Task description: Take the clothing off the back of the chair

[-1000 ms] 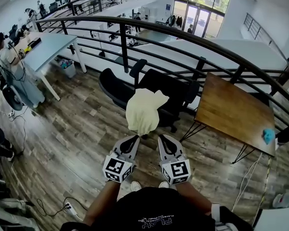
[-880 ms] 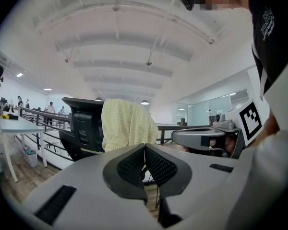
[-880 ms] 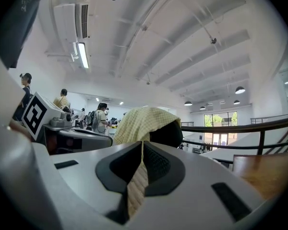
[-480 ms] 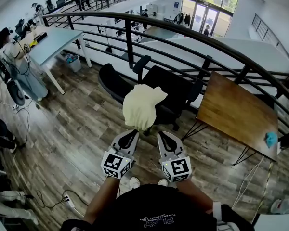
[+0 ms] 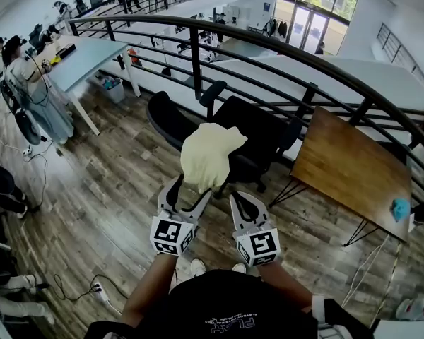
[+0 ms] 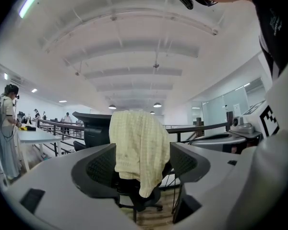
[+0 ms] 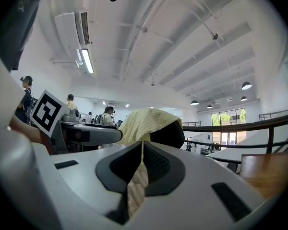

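Head view — left gripper (image 5: 192,187) jaws just opened, clothing (image 5: 206,154) between; right gripper (image 5: 235,198) clenched on its hem.

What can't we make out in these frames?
- Top of the chair back: the garment covers most of it in every view.
- Base of the chair: left gripper view, the left gripper jaws block most of it.
- The blue thing on the wooden table: head view, too small to identify.
- Kind of garment: bunched; no sleeve or collar shows clearly.

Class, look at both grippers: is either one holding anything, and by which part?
The right gripper pinches the yellow garment by a strip of its lower edge. The left gripper, fingers just opened, frames the garment without gripping it.
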`<state>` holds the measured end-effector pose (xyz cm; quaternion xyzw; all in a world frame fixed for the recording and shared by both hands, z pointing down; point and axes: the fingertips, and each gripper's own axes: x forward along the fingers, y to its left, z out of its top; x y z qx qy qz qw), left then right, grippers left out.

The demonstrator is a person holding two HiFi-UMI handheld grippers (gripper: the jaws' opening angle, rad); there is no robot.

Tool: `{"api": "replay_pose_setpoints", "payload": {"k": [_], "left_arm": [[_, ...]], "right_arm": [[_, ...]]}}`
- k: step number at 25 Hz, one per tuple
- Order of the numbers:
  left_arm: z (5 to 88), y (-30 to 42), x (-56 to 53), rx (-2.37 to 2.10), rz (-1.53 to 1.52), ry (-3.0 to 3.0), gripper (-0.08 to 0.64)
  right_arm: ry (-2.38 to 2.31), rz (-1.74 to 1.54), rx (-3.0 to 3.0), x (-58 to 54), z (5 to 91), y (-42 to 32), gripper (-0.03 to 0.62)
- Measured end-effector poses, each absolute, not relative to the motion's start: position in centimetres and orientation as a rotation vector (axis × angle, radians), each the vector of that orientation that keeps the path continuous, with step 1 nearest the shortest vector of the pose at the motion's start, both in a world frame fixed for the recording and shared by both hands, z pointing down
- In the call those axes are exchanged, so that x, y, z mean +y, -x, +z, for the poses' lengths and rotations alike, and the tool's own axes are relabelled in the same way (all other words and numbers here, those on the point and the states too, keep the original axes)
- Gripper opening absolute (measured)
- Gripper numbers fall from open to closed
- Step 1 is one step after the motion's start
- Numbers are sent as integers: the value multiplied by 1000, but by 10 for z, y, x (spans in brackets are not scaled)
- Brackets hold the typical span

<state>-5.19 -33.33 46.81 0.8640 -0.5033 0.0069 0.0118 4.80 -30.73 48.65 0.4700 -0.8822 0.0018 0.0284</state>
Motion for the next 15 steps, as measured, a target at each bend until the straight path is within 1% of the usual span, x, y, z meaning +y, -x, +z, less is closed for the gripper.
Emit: {"api": "replay_pose_setpoints", "payload": {"k": [2,5,15], "left_arm": [[468,52,-340,-1588,44,-2681,370],[469,48,-350,-1590,88,-2677,393],[475,30,-368,-1488,186,-2720,394]], "right_arm": [[-1452,2,-2726,-307,485,-49,23],[-1462,-1,-2724,-310,484,-53,23],[-1469,18,-2681,-320,491,-61,23]]}}
